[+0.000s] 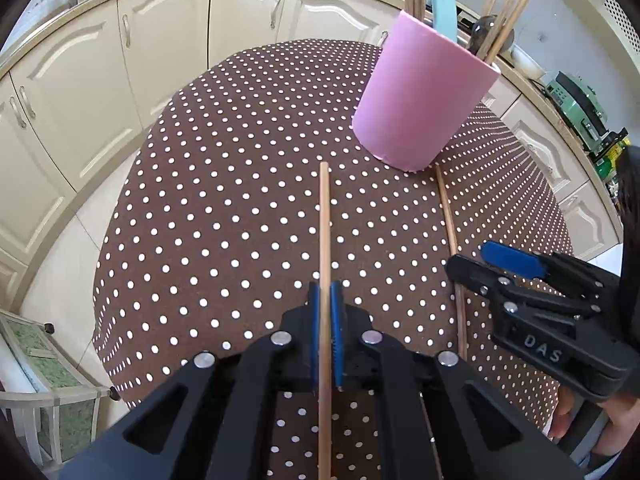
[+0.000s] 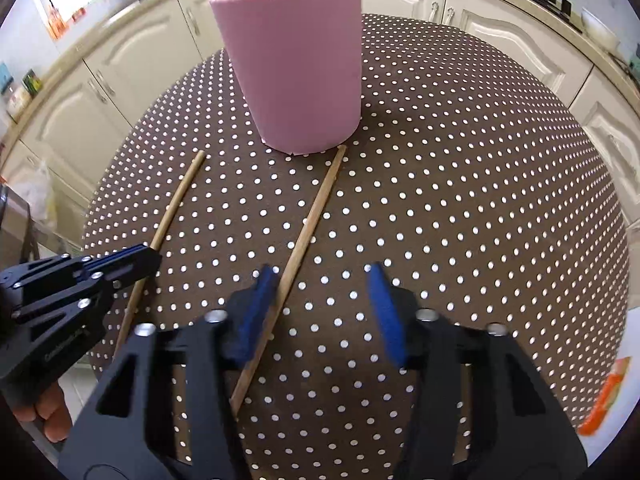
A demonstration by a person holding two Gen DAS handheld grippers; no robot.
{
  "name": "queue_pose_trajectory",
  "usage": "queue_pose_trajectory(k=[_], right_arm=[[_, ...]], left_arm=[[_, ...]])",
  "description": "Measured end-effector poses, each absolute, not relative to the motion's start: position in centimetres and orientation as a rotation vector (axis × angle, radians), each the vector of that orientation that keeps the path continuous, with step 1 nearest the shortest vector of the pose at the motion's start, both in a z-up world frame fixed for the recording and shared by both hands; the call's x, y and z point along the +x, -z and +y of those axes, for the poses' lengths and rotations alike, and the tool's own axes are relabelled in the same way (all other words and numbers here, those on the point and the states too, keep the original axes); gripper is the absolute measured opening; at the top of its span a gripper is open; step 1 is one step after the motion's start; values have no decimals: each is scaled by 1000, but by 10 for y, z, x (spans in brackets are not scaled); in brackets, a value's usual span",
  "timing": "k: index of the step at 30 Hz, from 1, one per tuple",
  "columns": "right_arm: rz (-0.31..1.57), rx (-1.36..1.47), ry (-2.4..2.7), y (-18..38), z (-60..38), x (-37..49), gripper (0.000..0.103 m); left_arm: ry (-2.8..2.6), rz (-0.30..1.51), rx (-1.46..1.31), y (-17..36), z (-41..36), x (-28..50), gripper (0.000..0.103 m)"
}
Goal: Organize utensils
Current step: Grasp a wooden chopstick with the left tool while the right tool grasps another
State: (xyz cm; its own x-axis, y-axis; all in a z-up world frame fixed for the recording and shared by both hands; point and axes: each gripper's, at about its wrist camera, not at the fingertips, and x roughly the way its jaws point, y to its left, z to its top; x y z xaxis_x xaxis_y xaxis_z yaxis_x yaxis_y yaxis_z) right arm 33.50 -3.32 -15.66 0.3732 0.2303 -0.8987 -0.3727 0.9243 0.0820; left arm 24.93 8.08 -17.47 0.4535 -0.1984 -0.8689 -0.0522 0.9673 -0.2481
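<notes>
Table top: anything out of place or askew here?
Two chopsticks lie loose on the dotted tablecloth instead of standing in the pink cup. The left gripper is shut on one chopstick; the other chopstick lies between the open right gripper jaws.

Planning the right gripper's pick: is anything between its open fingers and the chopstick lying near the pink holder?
Nothing visible. The right gripper is open, and the loose chopstick already runs between its fingers, close to the left pad. The pink holder stands beyond the stick's far tip.
</notes>
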Motion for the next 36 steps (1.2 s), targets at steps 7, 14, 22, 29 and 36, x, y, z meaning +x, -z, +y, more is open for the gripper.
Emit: queue_pose_trajectory(k=[7, 14, 22, 29, 36], right_arm=[[1180, -244, -418, 155, -5, 343, 15], [1185, -193, -457, 154, -2, 345, 10], [1161, -70, -518, 148, -47, 339, 6], [1103, 34, -539, 139, -88, 330, 6], [1015, 149, -552, 121, -139, 316, 6]], left_arm=[[108, 1088, -262, 174, 83, 253, 6], [131, 1070, -257, 175, 88, 251, 6], [136, 1080, -265, 174, 92, 251, 6], [145, 1054, -270, 172, 89, 239, 5], [185, 967, -272, 150, 83, 225, 5]])
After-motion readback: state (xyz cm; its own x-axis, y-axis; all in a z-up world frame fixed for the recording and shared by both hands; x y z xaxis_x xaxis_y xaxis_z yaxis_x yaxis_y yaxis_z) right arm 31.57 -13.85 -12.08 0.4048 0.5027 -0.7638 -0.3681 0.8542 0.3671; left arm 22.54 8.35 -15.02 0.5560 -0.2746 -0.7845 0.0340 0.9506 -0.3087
